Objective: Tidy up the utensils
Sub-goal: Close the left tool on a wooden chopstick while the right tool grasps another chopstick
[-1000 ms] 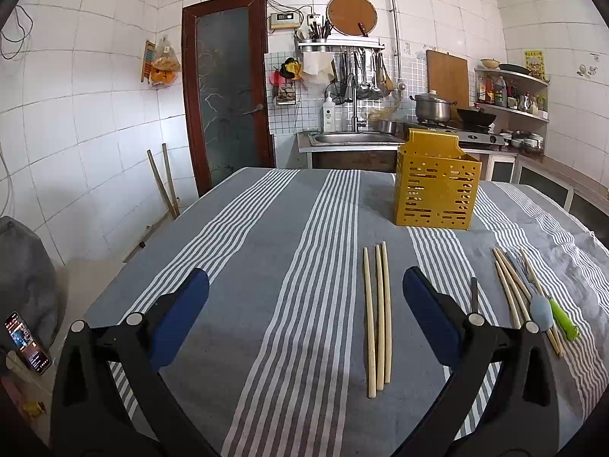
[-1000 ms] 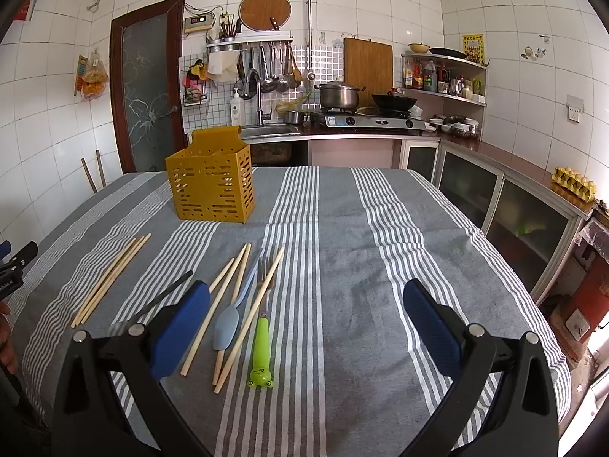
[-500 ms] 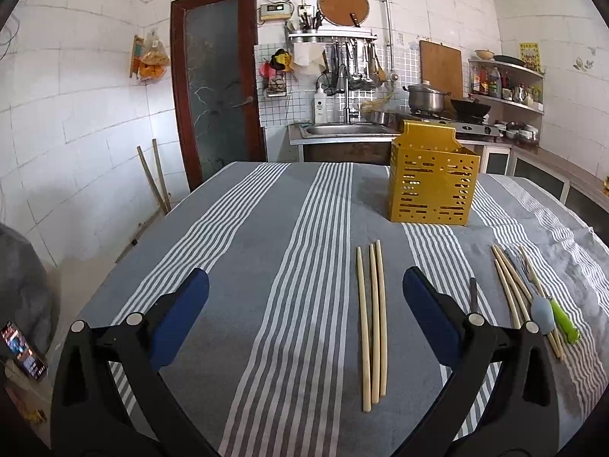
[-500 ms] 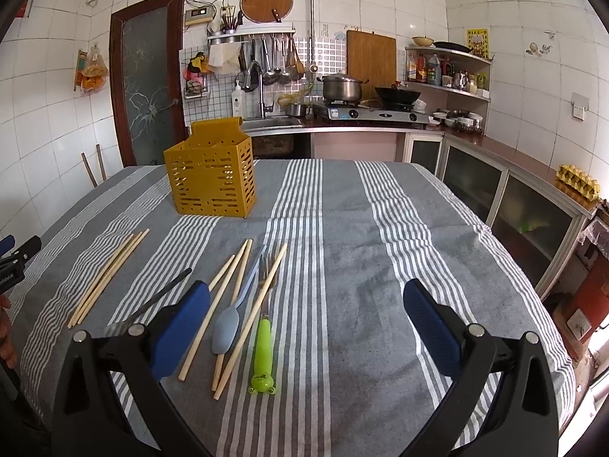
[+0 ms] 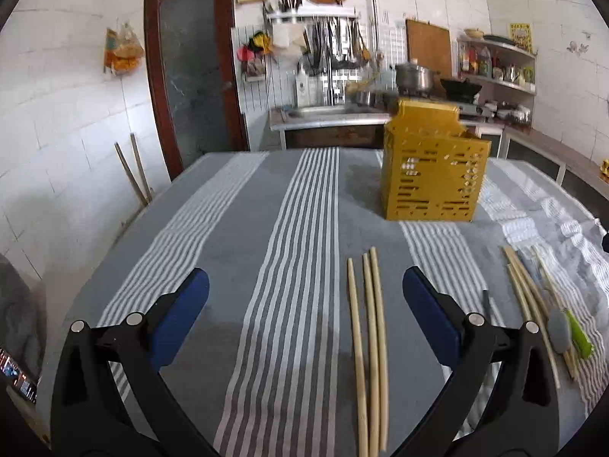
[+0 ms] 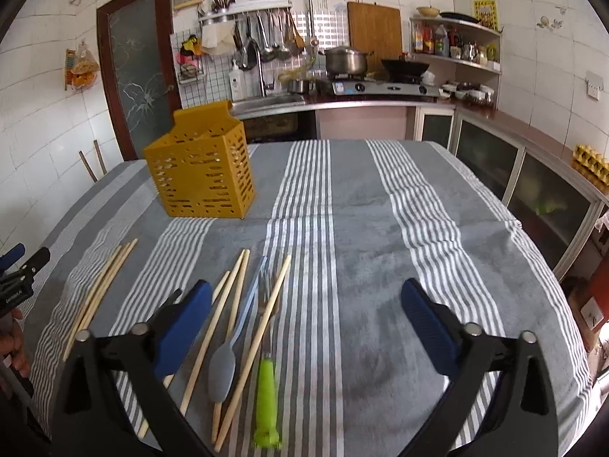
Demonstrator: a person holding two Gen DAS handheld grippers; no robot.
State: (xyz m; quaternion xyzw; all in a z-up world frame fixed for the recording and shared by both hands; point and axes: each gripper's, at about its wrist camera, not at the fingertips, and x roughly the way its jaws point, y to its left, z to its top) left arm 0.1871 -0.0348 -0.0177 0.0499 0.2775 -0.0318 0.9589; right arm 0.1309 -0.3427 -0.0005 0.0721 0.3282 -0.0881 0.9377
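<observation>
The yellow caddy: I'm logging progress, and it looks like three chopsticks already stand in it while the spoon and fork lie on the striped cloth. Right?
Not quite. The yellow caddy holds nothing visible; the three chopsticks lie flat on the striped cloth, as the left wrist view shows. The spoon and fork do lie on the cloth.

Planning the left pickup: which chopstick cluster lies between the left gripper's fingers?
The three chopsticks lying together nearest the left gripper. The other cluster lies farther right, mixed with the grey spoon and green-handled fork.
</observation>
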